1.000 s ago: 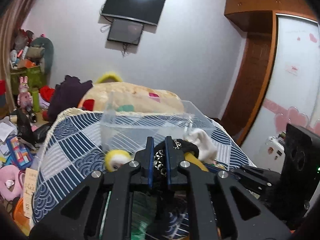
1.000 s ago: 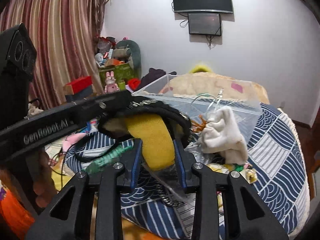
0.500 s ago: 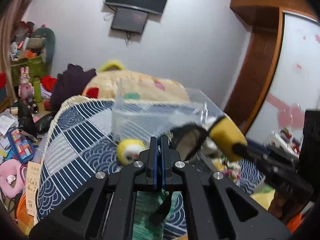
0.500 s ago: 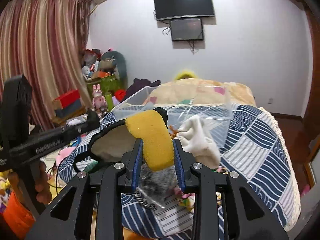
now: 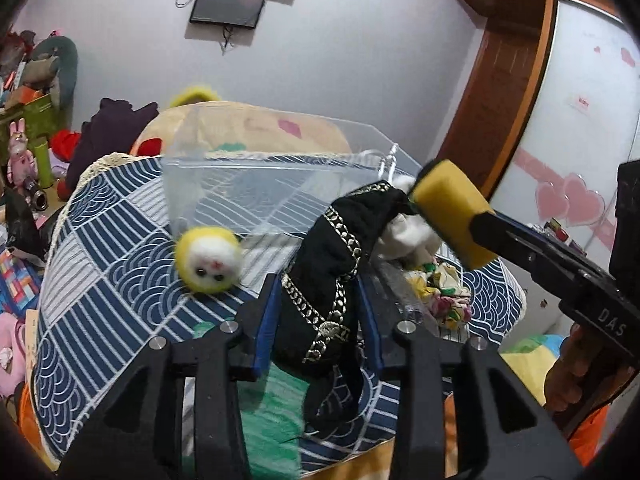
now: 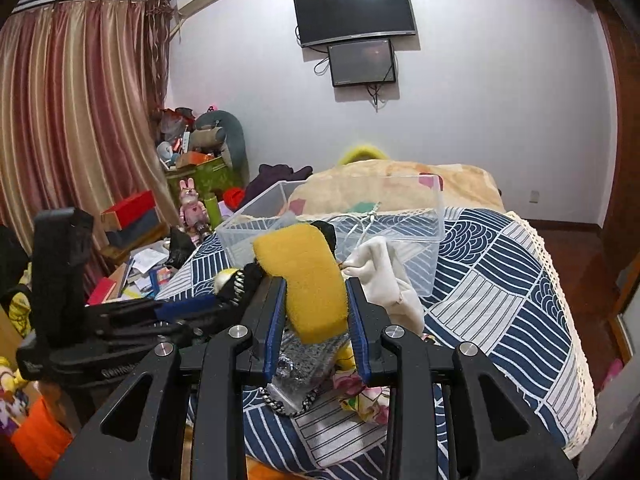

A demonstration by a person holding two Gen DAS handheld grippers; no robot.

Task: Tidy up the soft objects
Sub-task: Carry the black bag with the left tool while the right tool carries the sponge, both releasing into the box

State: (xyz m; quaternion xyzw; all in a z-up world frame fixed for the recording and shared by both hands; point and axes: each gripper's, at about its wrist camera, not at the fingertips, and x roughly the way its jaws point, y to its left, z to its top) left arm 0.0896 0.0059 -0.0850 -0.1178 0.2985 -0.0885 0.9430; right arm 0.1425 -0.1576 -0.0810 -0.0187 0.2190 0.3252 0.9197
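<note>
Left gripper (image 5: 318, 316): jaws opening, partway apart, black cloth with gold trim (image 5: 332, 264) between them; it fills most of the gap, but pad contact is hard to tell, looks loose. The cloth stands up from the bed (image 5: 100, 264) and runs up toward the right gripper's load. Right gripper (image 6: 316, 316): jaws clenched on a yellow sponge (image 6: 304, 280), narrow gap, the sponge sticking up and forward past the fingertips, tilted. Seen from the left wrist, the sponge is held above the bed beside the near right corner of the clear plastic bin (image 5: 256, 184). The bin sits on the blue patterned bedspread and looks empty apart from a thin cord near its right wall. White cloth (image 6: 386, 276) is bunched just beside the sponge, against the bin's front. Small yellow plush head (image 5: 208, 258) lies on the bedspread in front of the bin, blurred. Floral cloth (image 5: 440, 298) lies below the white one.
</note>
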